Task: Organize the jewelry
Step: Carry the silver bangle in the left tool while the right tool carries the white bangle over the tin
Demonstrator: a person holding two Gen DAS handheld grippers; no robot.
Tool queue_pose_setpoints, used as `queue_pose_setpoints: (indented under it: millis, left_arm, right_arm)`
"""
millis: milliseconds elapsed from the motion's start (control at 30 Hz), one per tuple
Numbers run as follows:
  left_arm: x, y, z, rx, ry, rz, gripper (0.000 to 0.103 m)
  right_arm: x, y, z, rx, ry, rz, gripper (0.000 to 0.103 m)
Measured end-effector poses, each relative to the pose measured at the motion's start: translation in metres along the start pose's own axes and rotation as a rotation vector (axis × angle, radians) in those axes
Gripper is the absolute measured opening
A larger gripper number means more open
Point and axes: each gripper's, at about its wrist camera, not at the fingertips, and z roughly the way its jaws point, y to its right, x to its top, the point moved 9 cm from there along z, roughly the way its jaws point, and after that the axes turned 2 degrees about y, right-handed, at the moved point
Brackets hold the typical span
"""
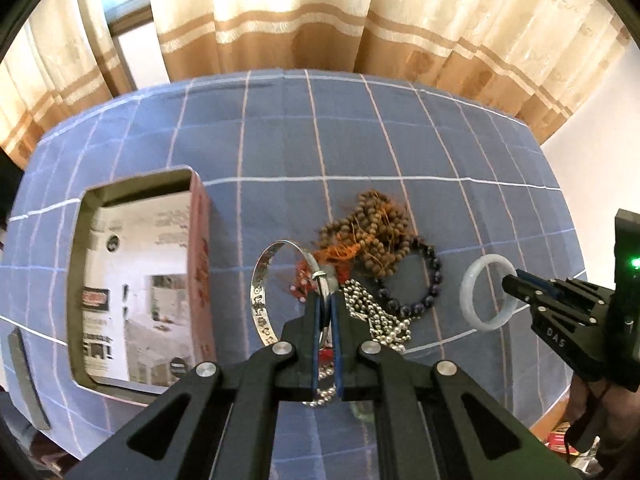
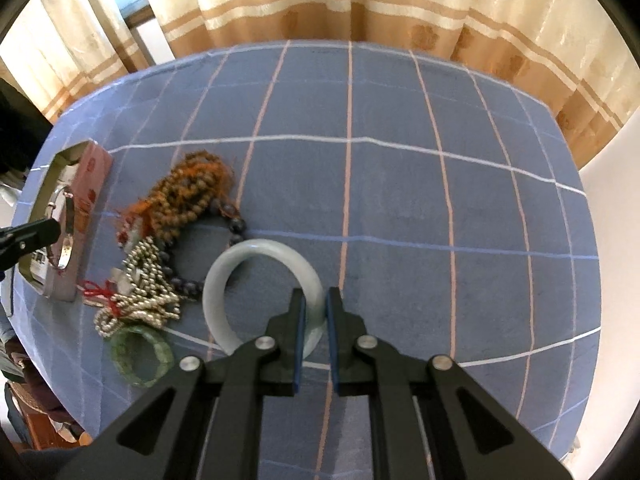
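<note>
My left gripper (image 1: 325, 300) is shut on a silver bangle (image 1: 262, 292) and holds it upright just right of the open tin box (image 1: 200, 240). My right gripper (image 2: 315, 300) is shut on a pale jade bangle (image 2: 240, 264), held above the blue checked cloth; it also shows in the left wrist view (image 1: 486, 288). A pile lies between them: brown wooden beads (image 1: 368, 232), a dark bead bracelet (image 1: 432, 280), a silver ball chain (image 1: 372, 312), red cord (image 2: 96, 292). A green bangle (image 2: 140, 354) lies at the pile's near end.
The table under the blue cloth (image 2: 400, 200) is oval, with cream and tan curtains (image 2: 360, 0) close behind its far edge. The tin box (image 2: 80, 216) stands at the left end, its opening lined with printed paper.
</note>
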Motion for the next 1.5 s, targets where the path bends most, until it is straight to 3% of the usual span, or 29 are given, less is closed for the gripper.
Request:
queue_pose_setpoints:
  millis: [233, 533, 967, 1500]
  left_arm:
    - [0.015, -0.010, -0.020, 0.022, 0.054, 0.022, 0.004]
    - [0.009, -0.054, -0.032, 0.084, 0.055, -0.015, 0.004]
    - [-0.013, -0.105, -0.035, 0.123, 0.037, -0.089, 0.004]
    - [-0.013, -0.146, -0.027, 0.145, 0.034, -0.137, 0.004]
  right_arm:
    - [0.020, -0.030, -0.008, 0.024, 0.044, -0.023, 0.012]
    - [0.037, -0.079, -0.011, 0.063, 0.074, -0.083, 0.012]
    - [0.046, -0.139, -0.008, 0.110, 0.069, -0.166, 0.012]
    - [0.061, -0.199, 0.001, 0.162, 0.050, -0.253, 0.012]
